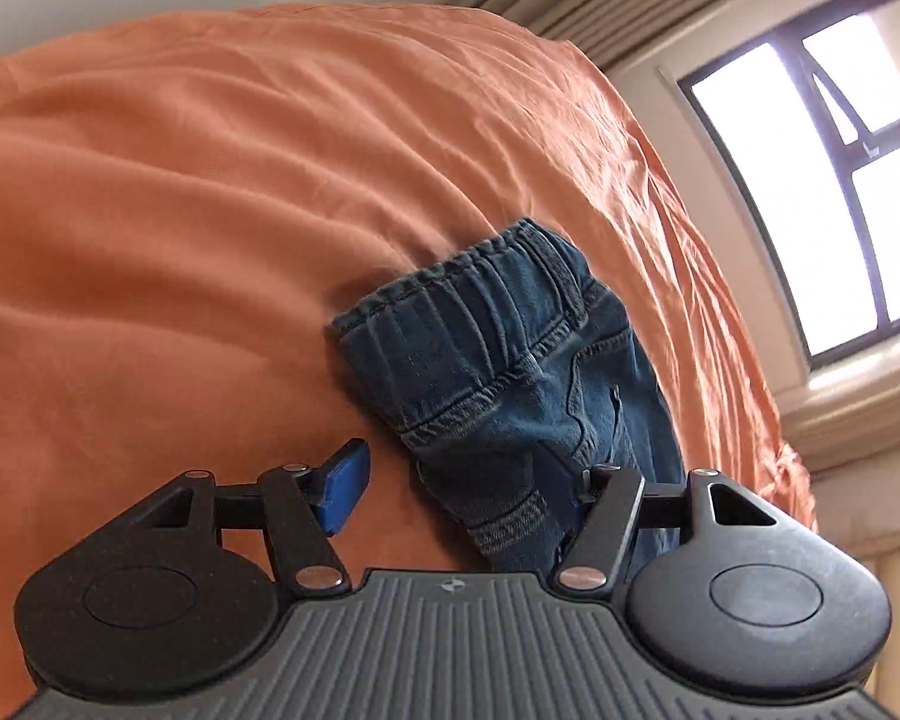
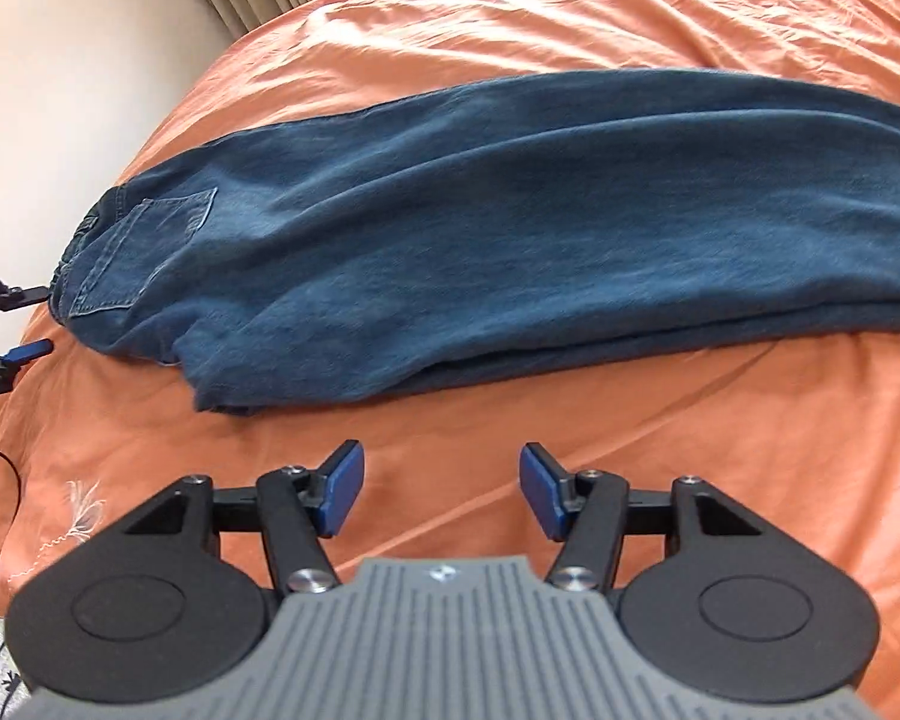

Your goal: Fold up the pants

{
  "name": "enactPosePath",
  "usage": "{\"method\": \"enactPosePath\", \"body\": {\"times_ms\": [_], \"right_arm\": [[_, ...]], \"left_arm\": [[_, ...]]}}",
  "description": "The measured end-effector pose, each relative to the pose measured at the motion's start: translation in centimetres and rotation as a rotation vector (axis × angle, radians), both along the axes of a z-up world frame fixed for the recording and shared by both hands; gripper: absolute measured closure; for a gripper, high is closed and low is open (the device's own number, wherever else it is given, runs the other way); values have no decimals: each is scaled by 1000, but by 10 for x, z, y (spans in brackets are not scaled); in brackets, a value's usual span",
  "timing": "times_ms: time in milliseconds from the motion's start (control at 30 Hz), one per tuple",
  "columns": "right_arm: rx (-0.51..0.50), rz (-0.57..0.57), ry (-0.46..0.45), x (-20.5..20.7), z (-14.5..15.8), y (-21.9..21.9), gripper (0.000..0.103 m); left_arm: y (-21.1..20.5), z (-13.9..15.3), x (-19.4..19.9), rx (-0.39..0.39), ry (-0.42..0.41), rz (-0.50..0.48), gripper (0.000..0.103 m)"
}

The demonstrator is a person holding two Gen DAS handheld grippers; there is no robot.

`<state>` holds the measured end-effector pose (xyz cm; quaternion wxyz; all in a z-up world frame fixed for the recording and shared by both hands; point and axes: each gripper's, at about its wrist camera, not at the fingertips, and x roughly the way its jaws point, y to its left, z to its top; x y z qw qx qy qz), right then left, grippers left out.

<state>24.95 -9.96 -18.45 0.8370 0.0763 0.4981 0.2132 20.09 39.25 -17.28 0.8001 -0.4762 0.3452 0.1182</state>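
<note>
Two claws, neither one holding anything right now. Closest to me in the right wrist view, the right gripper [image 2: 442, 492] has its blue pads spread with nothing between them but orange bedsheet [image 2: 510, 420], and it sits a little short of the near edge of the pants [image 2: 450, 228]. Those are lying lengthwise across the bed, one leg stacked on the other, back pocket facing up at the waist end on the left of that view.

Over at that waist end, the left gripper [image 1: 456, 489] is also wide open. From its own camera, the elastic waistband [image 1: 480, 312] sits just ahead and the denim runs down past the right-hand finger, hiding that pad. I honestly can't tell if the cloth is touching it or just in front. The left pad hangs over bare sheet.

My read: the lengthwise fold is done and I'm lining up for the crosswise one. Next I'd need each claw to pinch both layers together, one at the waistband, the other further along the legs, so nothing slides apart.
</note>
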Motion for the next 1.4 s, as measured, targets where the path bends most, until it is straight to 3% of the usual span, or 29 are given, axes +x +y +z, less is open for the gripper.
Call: {"method": "enactPosePath", "body": {"times_ms": [133, 167, 200, 300, 367, 433, 533, 667, 767, 933, 1133, 1200, 1300, 1367, 1400], "right_arm": [[-11, 36, -6, -8, -3, 25, 48], [-16, 47, -9, -9, -2, 28, 48], [-19, 57, -13, -10, -2, 32, 48], [-28, 86, -32, -13, 2, 48, 48], [-32, 114, -58, -15, 6, 58, 47], [-44, 149, -107, -20, 13, 68, 47], [-73, 218, -194, -30, 17, 89, 47], [-149, 283, -280, -38, 13, 113, 47], [-228, 324, -361, -40, 10, 125, 47], [-180, 367, -274, -36, 0, 133, 49], [-355, 362, -506, -55, -3, 154, 49], [-402, 360, -522, -49, -3, 156, 49], [-392, 364, -498, -35, -11, 154, 51], [-388, 364, -484, -26, -18, 160, 65], [-389, 366, -477, -25, -17, 161, 84]], "left_arm": [[17, -19, 16, -66, -32, 75, 32], [19, -20, 22, -58, -24, 81, 42], [20, -20, 26, -39, -13, 94, 59], [16, 3, 39, 98, 13, 91, 84], [8, 34, 42, 208, 15, 96, 87], [-4, 60, 49, 314, 16, 71, 88], [-18, 63, 73, 470, 93, 32, 88], [-12, 44, 84, 459, 165, 29, 88], [-7, 38, 82, 431, 171, 21, 88], [-10, 41, 83, 466, 172, -12, 88], [-13, 43, 82, 497, 179, -28, 88], [-14, 44, 81, 503, 176, -30, 88], [-16, 44, 82, 518, 179, -33, 88], [-17, 43, 82, 517, 188, -28, 88], [-17, 44, 82, 517, 190, -26, 88]]}}
